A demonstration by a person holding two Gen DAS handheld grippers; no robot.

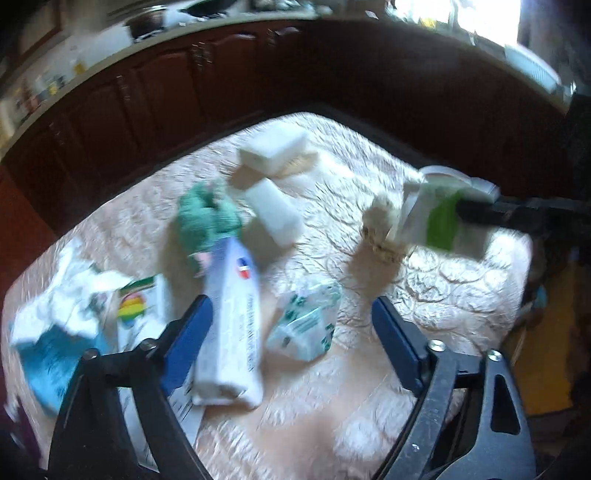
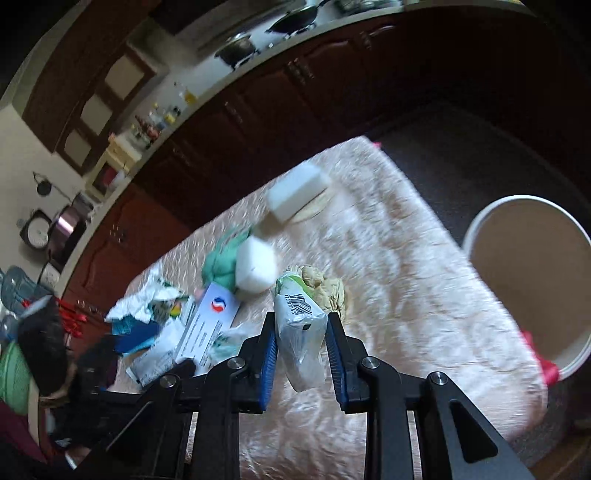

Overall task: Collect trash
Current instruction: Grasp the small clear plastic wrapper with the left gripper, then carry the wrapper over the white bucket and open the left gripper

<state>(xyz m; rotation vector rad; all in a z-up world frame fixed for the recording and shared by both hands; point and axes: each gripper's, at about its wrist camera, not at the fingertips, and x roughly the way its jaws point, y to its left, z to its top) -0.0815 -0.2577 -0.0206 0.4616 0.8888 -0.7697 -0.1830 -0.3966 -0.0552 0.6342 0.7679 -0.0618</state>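
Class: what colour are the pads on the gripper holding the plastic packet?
Blue pads, clearest in the right wrist view.

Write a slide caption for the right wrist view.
Right gripper clamps a plastic wrapper above the cluttered table.

Dark red-brown cabinet doors (image 2: 258, 110) run along under a pale countertop (image 2: 207, 99) at the far side of the room. A steel pot (image 2: 236, 50) and a black pan (image 2: 295, 18) sit on the stove, with small bottles (image 2: 162, 118) lined up beside them.

Daylight glare top right; motion blur, fisheye-curved edges, soft shadows.
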